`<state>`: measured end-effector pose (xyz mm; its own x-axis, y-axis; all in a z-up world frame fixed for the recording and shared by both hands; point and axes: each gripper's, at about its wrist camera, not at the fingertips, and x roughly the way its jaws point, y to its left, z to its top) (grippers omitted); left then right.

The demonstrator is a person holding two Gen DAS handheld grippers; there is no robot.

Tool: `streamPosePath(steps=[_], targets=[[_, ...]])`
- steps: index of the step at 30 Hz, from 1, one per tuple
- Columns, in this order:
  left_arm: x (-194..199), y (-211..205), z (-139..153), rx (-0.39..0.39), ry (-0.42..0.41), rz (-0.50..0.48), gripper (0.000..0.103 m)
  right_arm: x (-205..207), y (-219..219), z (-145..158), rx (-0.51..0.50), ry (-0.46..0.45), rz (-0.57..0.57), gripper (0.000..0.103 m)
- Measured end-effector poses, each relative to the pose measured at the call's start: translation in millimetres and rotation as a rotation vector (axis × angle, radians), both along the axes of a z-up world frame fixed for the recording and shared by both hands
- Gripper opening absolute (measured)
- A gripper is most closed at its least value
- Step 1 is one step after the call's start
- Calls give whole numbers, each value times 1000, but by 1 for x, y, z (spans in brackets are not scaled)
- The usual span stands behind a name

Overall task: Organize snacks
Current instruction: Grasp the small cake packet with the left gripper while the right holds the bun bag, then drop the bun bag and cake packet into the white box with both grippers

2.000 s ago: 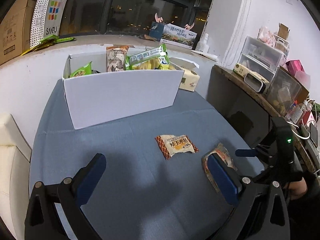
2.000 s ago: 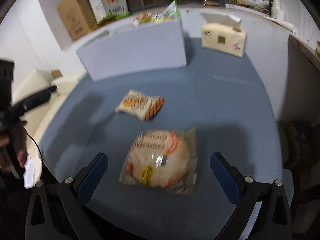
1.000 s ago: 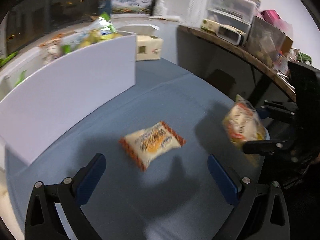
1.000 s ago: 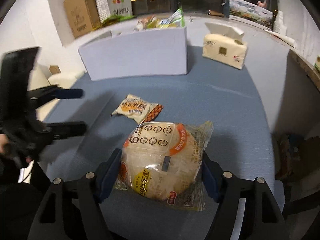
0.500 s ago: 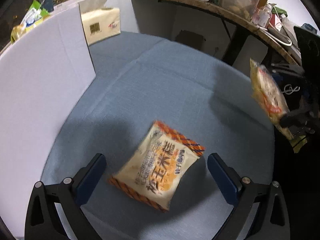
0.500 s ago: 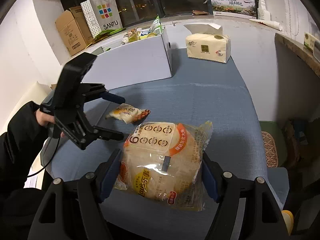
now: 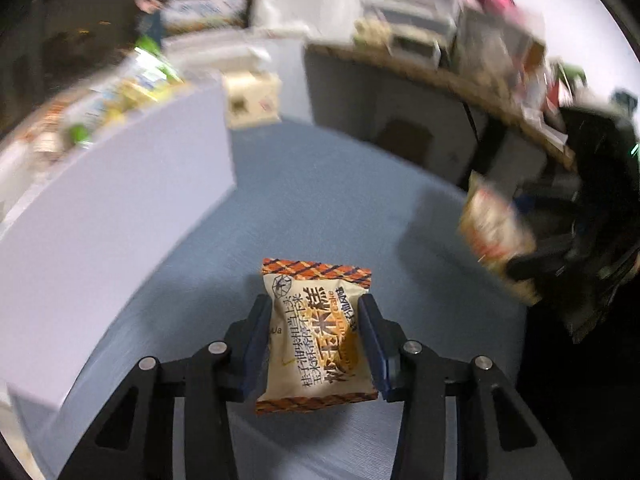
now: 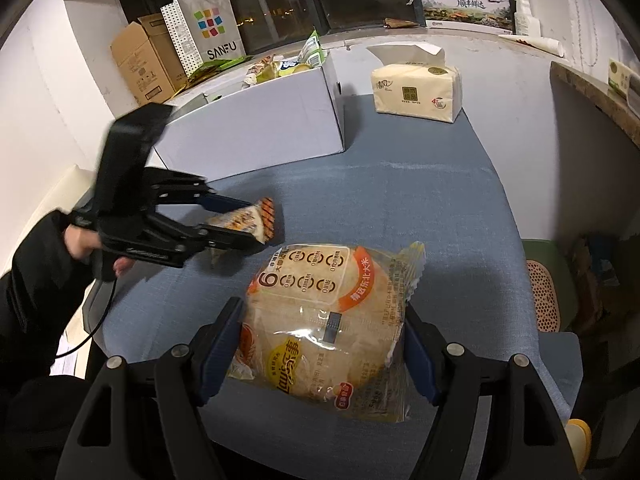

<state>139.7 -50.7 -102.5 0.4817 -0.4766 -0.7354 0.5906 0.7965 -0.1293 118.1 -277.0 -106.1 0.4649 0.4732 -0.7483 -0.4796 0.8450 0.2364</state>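
Observation:
A small cream snack packet (image 7: 316, 336) with orange plaid ends sits between the blue pads of my left gripper (image 7: 314, 308), whose jaws are closing and press its sides. In the right wrist view that packet (image 8: 260, 216) hangs just above the blue tablecloth (image 8: 420, 200) in the left gripper (image 8: 244, 226). My right gripper (image 8: 320, 312) is shut on a clear pack of round flatbreads (image 8: 320, 276), held off the table. The flatbread pack (image 7: 494, 224) shows blurred at the right of the left wrist view. A white box (image 8: 260, 120) with several snacks inside stands at the back.
A tissue pack (image 8: 416, 88) lies right of the white box. A cardboard carton (image 8: 140, 60) and a paper bag (image 8: 208, 36) stand on the ledge behind. A cluttered shelf (image 7: 440, 72) runs along the right. A stool (image 8: 542, 296) stands beside the table's right edge.
My left gripper has come down around the plaid packet, closed its wide jaws on it and raised it off the cloth. The right gripper still holds the flatbread pack.

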Motion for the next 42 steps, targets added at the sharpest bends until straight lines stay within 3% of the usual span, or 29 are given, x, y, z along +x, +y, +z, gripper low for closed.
streamPosePath(steps=[7, 15, 20, 25, 27, 28, 29, 30, 33, 37, 42], targets=[[-34, 60, 62, -211, -147, 310, 48, 13, 16, 19, 36, -31, 27, 78], [17, 143, 112, -352, -215, 552, 48, 71, 74, 85, 146, -125, 118, 78], [60, 170, 111, -346, -192, 628, 48, 135, 127, 113, 197, -98, 131, 78], [96, 183, 98, -308, -162, 649, 50, 188, 169, 121, 202, -72, 122, 78], [104, 186, 93, -295, -144, 659, 58, 205, 180, 119, 203, -45, 118, 78], [103, 187, 92, -277, -151, 686, 74, 213, 185, 117, 196, -34, 114, 78], [103, 189, 91, -264, -155, 706, 102, 221, 190, 114, 187, -18, 108, 79], [100, 192, 90, -268, -168, 723, 103, 227, 193, 111, 186, -4, 94, 82], [90, 197, 90, -282, -186, 723, 103, 231, 188, 108, 233, -13, 77, 103], [77, 193, 98, -231, -220, 728, 103, 227, 182, 113, 209, -68, 48, 103], [45, 176, 119, -128, -362, 758, 103, 210, 184, 131, 136, -179, 44, 103]])
